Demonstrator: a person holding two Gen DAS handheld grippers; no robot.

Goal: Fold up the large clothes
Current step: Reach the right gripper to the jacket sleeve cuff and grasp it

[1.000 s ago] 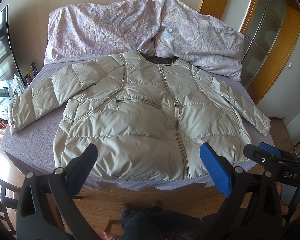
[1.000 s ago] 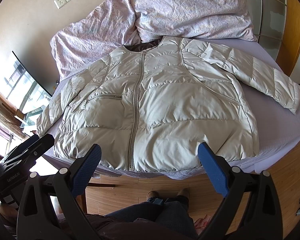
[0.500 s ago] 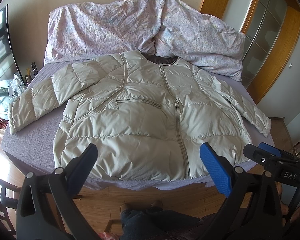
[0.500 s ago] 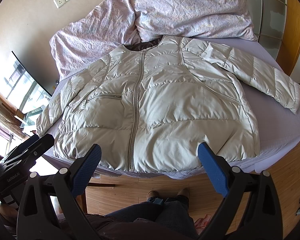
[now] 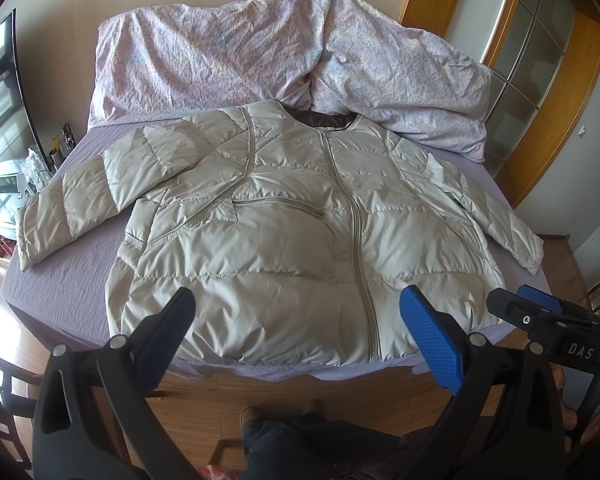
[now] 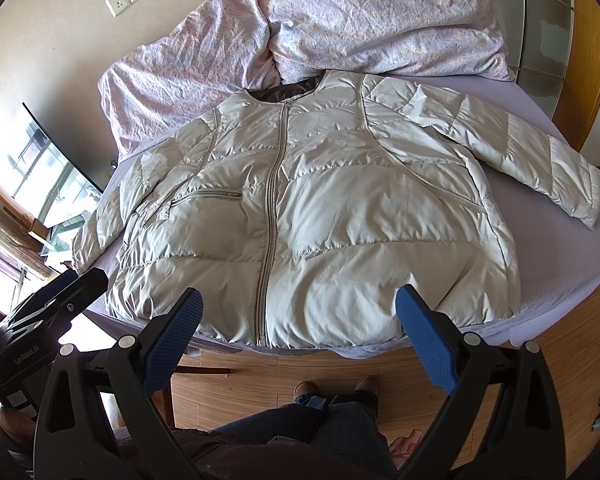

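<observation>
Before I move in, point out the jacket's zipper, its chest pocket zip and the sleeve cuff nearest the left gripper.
zipper (image 6: pixel 269 216), right wrist view, midway down the closed front.
chest pocket zip (image 5: pixel 278 204), left wrist view, middle of the pocket opening.
sleeve cuff (image 5: pixel 24 240), left wrist view, end of the outstretched sleeve.

Jacket (image 5: pixel 284 240): quilted cloth, pale beige, slight sheen, puffy; dark lining at neck. Bed sheet (image 5: pixel 60 280): matt lilac cloth, finely wrinkled. Duvet (image 5: pixel 220 60): crumpled printed cotton-like cloth, matt. Floor (image 6: pixel 560 340): glossy wood boards. Left hand-held gripper (image 5: pixel 296 320), right hand-held gripper (image 6: pixel 300 320): matt black plastic, textured blue pads (image 6: pixel 428 344), metal rivets.
</observation>
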